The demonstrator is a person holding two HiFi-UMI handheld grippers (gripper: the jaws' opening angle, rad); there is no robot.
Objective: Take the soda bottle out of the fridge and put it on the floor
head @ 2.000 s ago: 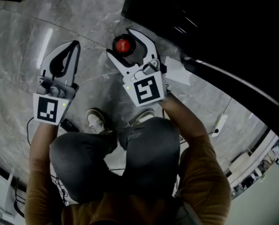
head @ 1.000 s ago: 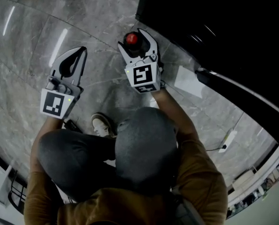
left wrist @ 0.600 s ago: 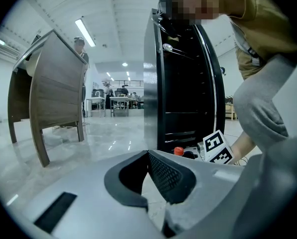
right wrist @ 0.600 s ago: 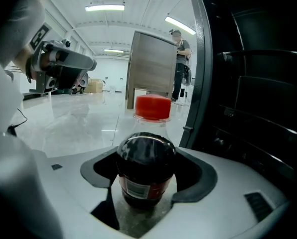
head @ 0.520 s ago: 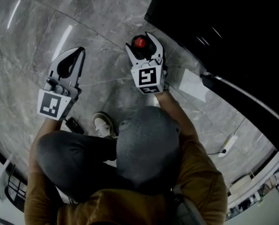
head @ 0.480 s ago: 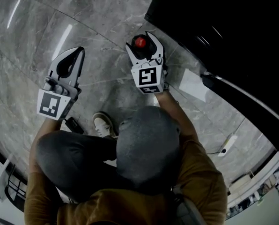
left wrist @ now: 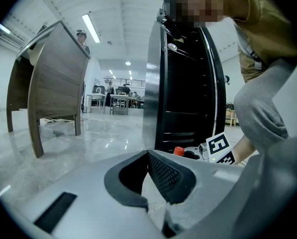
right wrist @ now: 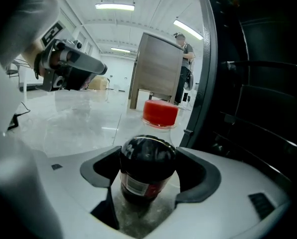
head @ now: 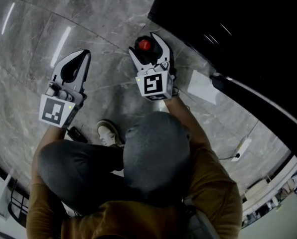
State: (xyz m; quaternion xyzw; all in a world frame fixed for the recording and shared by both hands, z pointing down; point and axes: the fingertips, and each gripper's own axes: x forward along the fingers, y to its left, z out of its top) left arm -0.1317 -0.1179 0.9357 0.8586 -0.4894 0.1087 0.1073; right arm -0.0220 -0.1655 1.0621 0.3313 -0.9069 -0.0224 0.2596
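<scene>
Grey marble floor (head: 103, 29) beside tall black fridge (head: 228, 14) | my right claw (right wrist: 148, 178) grips upright red-capped dark plastic soda bottle (right wrist: 148, 168), long axis vertical, floor directly beneath, base contact unclear | left claw (left wrist: 148, 156) closed, empty, well aside | I'd lower, then release.

Soda bottle (head: 145, 45) lower, nearer floor (head: 98, 24)

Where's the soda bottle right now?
Head view, upper centre: the soda bottle is clamped upright in the right tongs, with the black fridge just to its right.
</scene>
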